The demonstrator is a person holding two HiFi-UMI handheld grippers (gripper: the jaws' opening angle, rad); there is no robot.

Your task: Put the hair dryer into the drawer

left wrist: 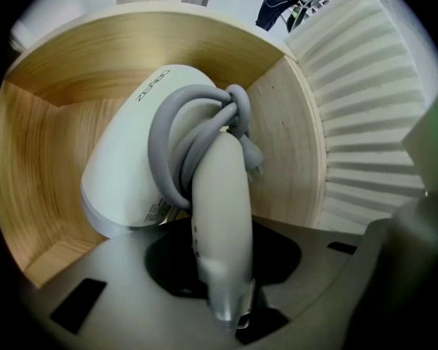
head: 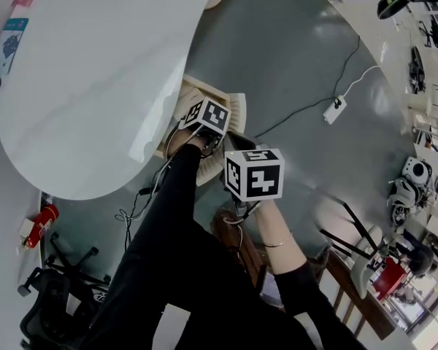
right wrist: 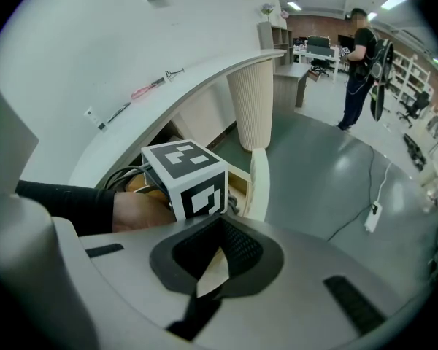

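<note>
A white rounded tabletop (head: 95, 71) is filling the head view from 9 to 12 o'clock. A black chair (head: 51, 297) is sitting on the grey floor (head: 292, 57) at 7 o'clock.

At the centre, a wooden drawer (left wrist: 36, 159) is standing open under the tabletop's edge. The left tongs (left wrist: 223, 283) are reaching down into it and pinching the handle of the white hair dryer (left wrist: 131, 173). The dryer's body is sitting within the drawer's walls, toward 10 o'clock in the left gripper view, with its grey cord (left wrist: 171, 144) looped around it. I cannot tell whether it is touching the bottom.

Just to the right, the right tongs (right wrist: 217, 257) are hovering with tips drawn together, gripping nothing. A white power strip (head: 336, 109) is lying on the floor at 2 o'clock.

In the head view, a black sleeve (head: 168, 232) and the marker cubes (head: 206, 115) are hiding the dryer and both tongs' tips. The clutter from 3 to 5 o'clock is too small to make out.
</note>
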